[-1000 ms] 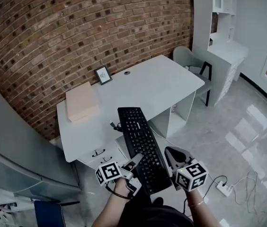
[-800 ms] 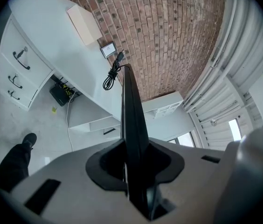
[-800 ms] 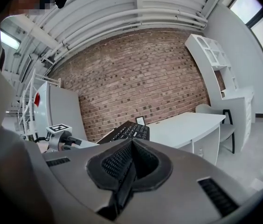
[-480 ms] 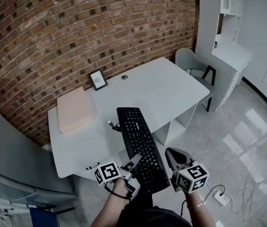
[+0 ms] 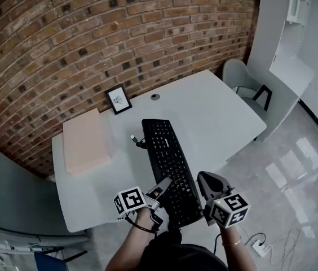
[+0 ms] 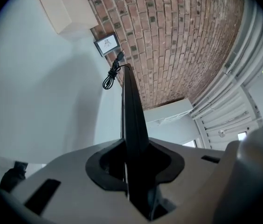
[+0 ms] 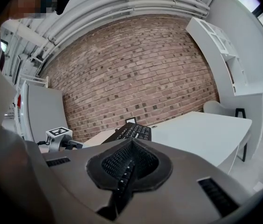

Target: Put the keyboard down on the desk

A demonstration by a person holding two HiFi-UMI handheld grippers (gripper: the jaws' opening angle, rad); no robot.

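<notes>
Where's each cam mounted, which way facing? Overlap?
Head view: head-mounted, steeply down at desk and keyboard; forearms, left gripper, right gripper show.
Left gripper view: on that gripper, along the keyboard's edge toward picture frame; own jaws clamp keyboard.
Right gripper view: on that gripper, across the keys toward brick wall; own jaws clamp keyboard.
Shared: keyboard, desk.
</notes>
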